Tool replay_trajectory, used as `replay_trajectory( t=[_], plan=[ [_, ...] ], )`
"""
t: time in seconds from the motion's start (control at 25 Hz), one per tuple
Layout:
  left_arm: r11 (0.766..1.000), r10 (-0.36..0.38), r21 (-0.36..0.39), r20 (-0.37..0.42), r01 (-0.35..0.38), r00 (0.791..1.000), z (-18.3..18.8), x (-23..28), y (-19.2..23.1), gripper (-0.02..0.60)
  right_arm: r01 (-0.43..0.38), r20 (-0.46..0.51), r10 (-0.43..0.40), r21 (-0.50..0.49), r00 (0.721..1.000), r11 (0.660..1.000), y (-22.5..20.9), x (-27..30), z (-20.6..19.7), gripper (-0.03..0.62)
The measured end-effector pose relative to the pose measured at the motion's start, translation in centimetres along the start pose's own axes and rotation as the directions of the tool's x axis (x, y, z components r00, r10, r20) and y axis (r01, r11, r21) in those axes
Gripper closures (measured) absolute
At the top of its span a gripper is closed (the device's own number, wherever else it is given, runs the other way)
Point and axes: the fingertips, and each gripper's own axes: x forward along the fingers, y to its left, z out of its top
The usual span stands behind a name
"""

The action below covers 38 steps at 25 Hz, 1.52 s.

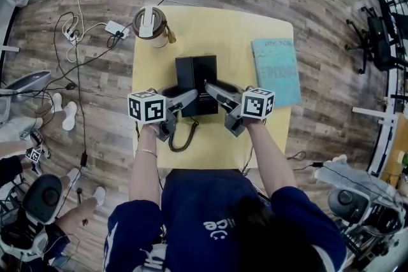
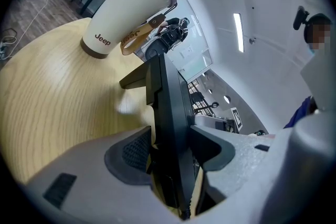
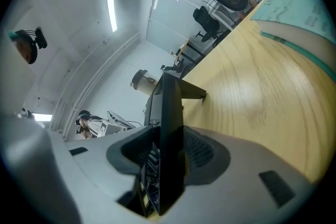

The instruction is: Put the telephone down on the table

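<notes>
A black telephone [image 1: 196,76] sits over the middle of the yellow table [image 1: 255,35], its coiled cord [image 1: 182,137] trailing toward the near edge. My left gripper [image 1: 189,97] is shut on the phone's left near edge and my right gripper [image 1: 213,88] on its right near edge. In the left gripper view the telephone [image 2: 169,107] stands edge-on between the pads of the left gripper [image 2: 170,152]. The right gripper view shows the same for the telephone [image 3: 170,107] and the right gripper [image 3: 167,162]. I cannot tell whether its far foot touches the tabletop.
A beige lidded cup [image 1: 150,26] stands at the table's far left corner, also cup [image 2: 126,13] in the left gripper view. A teal book [image 1: 278,70] lies along the right side, book [image 3: 299,8] in the right gripper view. Cables and office chairs surround the table on the floor.
</notes>
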Motion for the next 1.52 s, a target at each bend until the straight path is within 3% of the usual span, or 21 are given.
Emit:
replay_trajectory(
  t=[0.68,1.08,1.32,1.4,1.52],
  plan=[
    [0.999,0.027,0.022,-0.085,-0.026,0.996,-1.0,0.6,0.4,0.353,0.034,-0.055,-0.035,-0.018,0.998,0.999,-0.7,-0.4,-0.9,0.404],
    [1.000,0.023,-0.012,-0.121,-0.024,0.992,-1.2,0.9,0.6,0.353,0.055,-0.068,-0.056,-0.023,0.996,0.998,-0.8,-0.4,-1.1,0.390],
    [0.994,0.094,0.056,-0.060,-0.091,0.994,-0.9,0.5,0.4,0.347,0.088,-0.054,-0.089,-0.022,0.995,0.996,-0.6,-0.2,-1.0,0.297],
    [0.985,0.141,0.101,-0.037,-0.136,0.989,-0.9,0.3,0.3,0.342,0.113,-0.024,-0.113,-0.016,0.993,0.993,-0.7,-0.3,-0.5,0.239],
    [0.971,0.199,0.136,0.012,-0.198,0.980,-0.5,-0.3,0.3,0.341,0.140,0.039,-0.139,-0.015,0.990,0.990,-0.5,-0.8,0.4,0.212]
  ],
)
